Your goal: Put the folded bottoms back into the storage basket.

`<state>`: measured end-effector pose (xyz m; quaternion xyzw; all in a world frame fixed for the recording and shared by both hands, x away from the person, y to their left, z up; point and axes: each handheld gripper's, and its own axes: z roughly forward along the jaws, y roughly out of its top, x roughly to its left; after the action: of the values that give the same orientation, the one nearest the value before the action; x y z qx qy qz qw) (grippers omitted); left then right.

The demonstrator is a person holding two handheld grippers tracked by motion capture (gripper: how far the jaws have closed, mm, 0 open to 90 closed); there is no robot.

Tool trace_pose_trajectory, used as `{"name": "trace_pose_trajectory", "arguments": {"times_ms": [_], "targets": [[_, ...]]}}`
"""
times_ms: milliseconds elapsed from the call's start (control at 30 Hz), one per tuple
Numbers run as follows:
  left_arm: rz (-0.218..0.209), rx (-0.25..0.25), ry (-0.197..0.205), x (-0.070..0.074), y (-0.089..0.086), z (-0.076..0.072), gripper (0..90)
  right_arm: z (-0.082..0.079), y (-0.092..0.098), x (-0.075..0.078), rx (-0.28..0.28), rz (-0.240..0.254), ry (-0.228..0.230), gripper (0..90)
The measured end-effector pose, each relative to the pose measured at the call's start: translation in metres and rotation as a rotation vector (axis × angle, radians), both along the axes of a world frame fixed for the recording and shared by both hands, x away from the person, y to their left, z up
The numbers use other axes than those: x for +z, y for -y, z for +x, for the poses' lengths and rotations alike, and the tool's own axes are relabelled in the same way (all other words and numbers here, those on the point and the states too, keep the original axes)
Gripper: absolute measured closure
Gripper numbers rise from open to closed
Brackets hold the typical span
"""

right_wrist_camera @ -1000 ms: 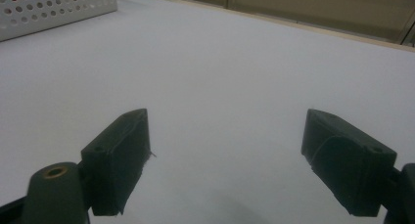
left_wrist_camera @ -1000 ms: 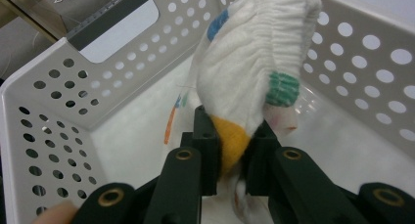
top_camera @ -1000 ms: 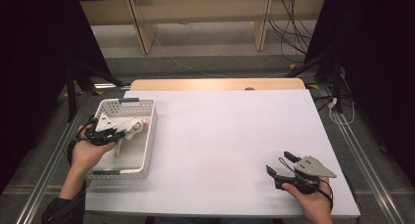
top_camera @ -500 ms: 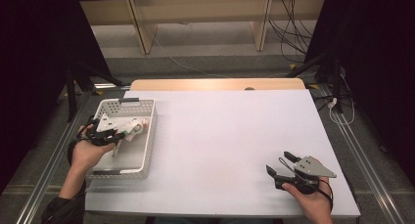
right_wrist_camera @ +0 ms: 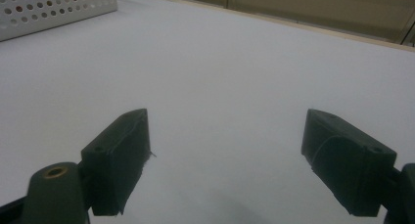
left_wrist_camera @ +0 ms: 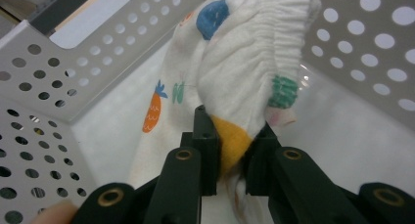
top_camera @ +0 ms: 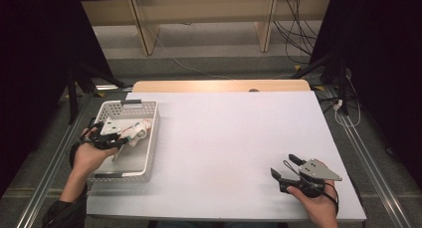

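A white cloth (left_wrist_camera: 235, 77) printed with small coloured fruit shapes and gathered at an elastic edge lies bunched in the white perforated basket (top_camera: 149, 138). My left gripper (left_wrist_camera: 230, 145) is inside the basket, its black jaws shut on a fold of that cloth. In the high view the left gripper (top_camera: 117, 138) is over the basket's left half, and the cloth (top_camera: 138, 129) shows just past its tips. My right gripper (top_camera: 288, 169) rests on the table near the front right corner, jaws wide apart. In its own view the right gripper (right_wrist_camera: 225, 160) has only bare table between its fingers.
The white table (top_camera: 224, 138) stretches between the basket and the right hand. The basket's perforated wall (right_wrist_camera: 58, 9) shows far off in the right gripper view. A wooden strip (top_camera: 219, 86) borders the table's far edge, with cables on the floor beyond.
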<state>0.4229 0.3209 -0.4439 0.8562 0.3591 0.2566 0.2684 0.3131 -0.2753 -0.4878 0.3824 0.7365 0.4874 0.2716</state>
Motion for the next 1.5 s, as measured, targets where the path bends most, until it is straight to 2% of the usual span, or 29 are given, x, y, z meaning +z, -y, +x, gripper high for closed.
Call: {"name": "trace_pose_trajectory", "arguments": {"times_ms": [767,1500], "targets": [[0.022,-0.036,-0.043,-0.006,0.004,0.002,78.8,0.0,0.0,0.0,-0.001,-0.005,-0.002,19.0],[0.023,-0.057,-0.092,-0.014,0.004,0.005,78.6,0.0,0.0,0.0,-0.001,-0.001,0.0,19.0]]}}
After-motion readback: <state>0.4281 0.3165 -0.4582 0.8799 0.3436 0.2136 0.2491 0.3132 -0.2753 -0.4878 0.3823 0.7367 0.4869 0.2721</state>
